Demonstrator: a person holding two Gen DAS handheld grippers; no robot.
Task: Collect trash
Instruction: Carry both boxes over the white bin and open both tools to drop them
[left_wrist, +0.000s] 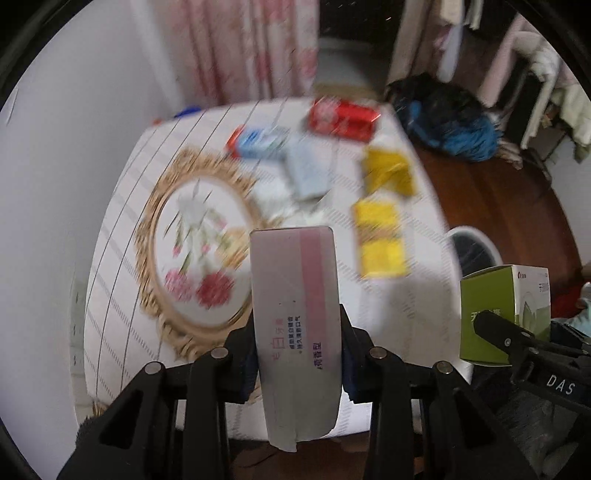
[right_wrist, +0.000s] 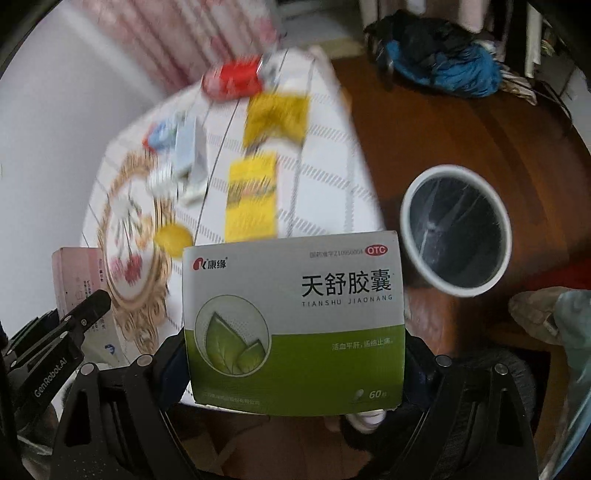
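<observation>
Pink-and-white toothpaste box (left_wrist: 295, 325) up in the air, clamped end-on between the two fingers of the left gripper (left_wrist: 297, 354), its long body sticking straight out ahead of the pads! Over on the other side, the green-and-white medicine carton (right_wrist: 293, 325), front face reading "TIANSHU JIAONANG", is squeezed flat between the fingers of the right gripper (right_wrist: 295, 365), which press on its two side edges. Each gripper shows in the other's view: the carton sits off to the right of the left fingers, the pink box off to the left of the right fingers.

Beyond the right fingertips and a little to the right, a white-rimmed bin with a dark liner (right_wrist: 456, 229) stands on the brown wooden floor (right_wrist: 517, 140), mouth open upward. Ahead of both pairs of fingers, blurred, lies a table under a white striped cloth (left_wrist: 122, 229) with a gold-framed floral emblem. On it: two yellow packets (left_wrist: 380, 240), a red package (left_wrist: 343, 116), a pale blue box (left_wrist: 306, 173) and a small blue-and-red carton (left_wrist: 255, 142). Further out, a blue-and-black heap of cloth (right_wrist: 439, 59) on the floor.
</observation>
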